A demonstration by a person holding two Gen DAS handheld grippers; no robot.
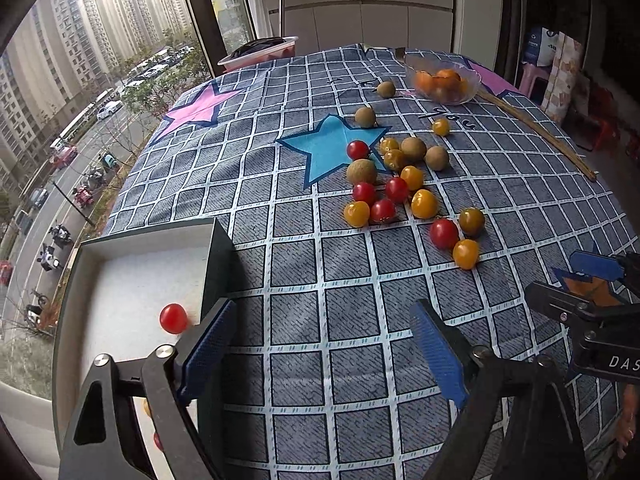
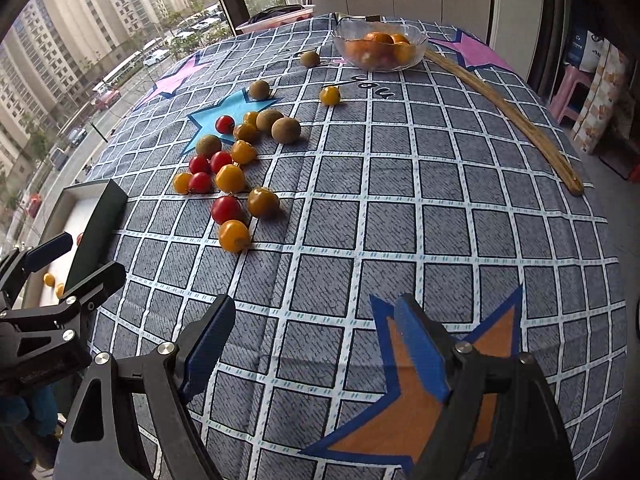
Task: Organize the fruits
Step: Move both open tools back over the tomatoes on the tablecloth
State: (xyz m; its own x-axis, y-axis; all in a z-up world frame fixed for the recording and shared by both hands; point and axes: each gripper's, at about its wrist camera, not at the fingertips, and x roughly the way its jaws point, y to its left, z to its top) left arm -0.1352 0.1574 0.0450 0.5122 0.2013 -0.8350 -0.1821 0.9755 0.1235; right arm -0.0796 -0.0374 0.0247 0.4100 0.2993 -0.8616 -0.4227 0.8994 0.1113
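From the left wrist, the left gripper (image 1: 324, 344) hangs over bare checked cloth (image 1: 320, 272) near the table's near edge, its blue pads apart and nothing between them. Its left finger (image 1: 208, 344) sits just beside the dark wall of an open box (image 1: 218, 264) at the window-side edge. One red tomato (image 1: 173, 318) lies on the box's white floor, close to that wall; more fruit shows dimly behind the finger. Toward the middle of the table lies the loose pile (image 1: 404, 188) of red and yellow tomatoes and brown round fruits, spilling off a blue star (image 1: 328, 148). A single yellow tomato (image 1: 441, 127) lies apart, nearer the far edge. A glass bowl (image 1: 442, 80) with orange fruit stands at the far edge, and a long stick (image 1: 536, 132) runs from it along the right edge. The right gripper (image 1: 592, 280) pokes in at the right.

From the right wrist, the right gripper (image 2: 320, 344) hovers over an orange star (image 2: 420, 412) by the near edge, its jaws apart and empty. The pile (image 2: 232, 164) lies ahead to the left, well apart from it, with clear cloth between. The box (image 2: 100, 216) stands at the left edge, with the left gripper (image 2: 76, 260) at its wall. Two yellow tomatoes (image 2: 49, 279) show inside. The bowl (image 2: 380, 50) and stick (image 2: 508, 112) lie beyond.
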